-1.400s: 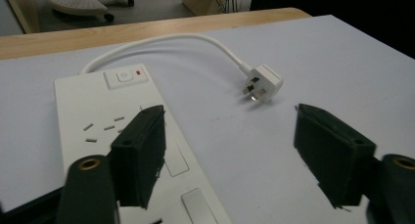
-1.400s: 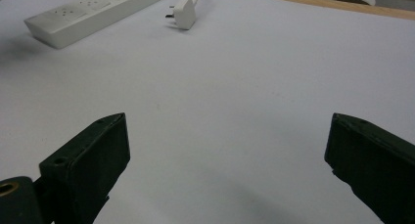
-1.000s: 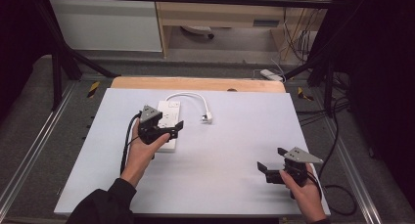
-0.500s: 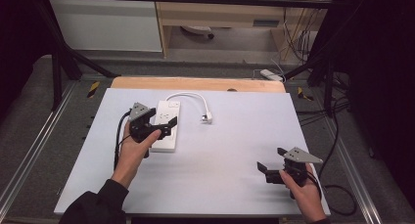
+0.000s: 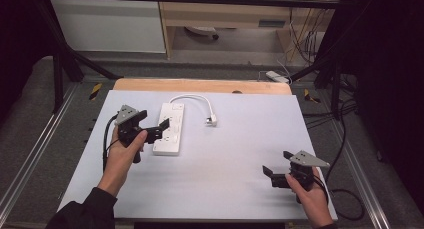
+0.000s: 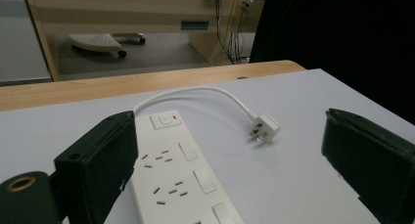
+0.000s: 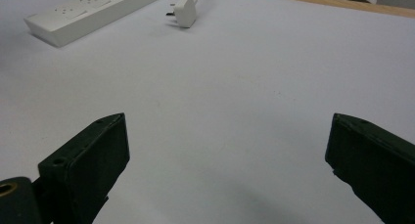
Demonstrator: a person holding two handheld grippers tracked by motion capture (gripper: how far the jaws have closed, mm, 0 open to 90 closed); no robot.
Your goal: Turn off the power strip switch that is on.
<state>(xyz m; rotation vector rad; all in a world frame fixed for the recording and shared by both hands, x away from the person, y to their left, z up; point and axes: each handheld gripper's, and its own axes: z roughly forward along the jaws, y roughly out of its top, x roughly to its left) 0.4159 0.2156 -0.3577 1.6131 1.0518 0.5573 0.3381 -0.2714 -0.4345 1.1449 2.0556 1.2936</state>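
Black jaws of your left gripper (image 5: pixel 159 125) stand wide apart, nothing clamped. Your left gripper view has one jaw over the near-left edge of the white plastic power strip (image 6: pixel 182 175) and the other hanging off to its right above bare table; can't tell whether the left jaw touches the strip. From the high view your left gripper sits at the strip's left side, about mid-length, jaws pointing right across it.

Strip lies on the white table top (image 5: pixel 240 154), left of centre, long axis running near to far, with the switch and red indicator at its far end. Its short white cable (image 5: pixel 192 97) loops from that far end to the right and ends in a white three-pin plug (image 5: pixel 212 120) lying loose on the table, right of the strip.

Your right gripper (image 5: pixel 270 175) is at the near-right corner, jaws also wide apart, empty, well apart from strip and plug.
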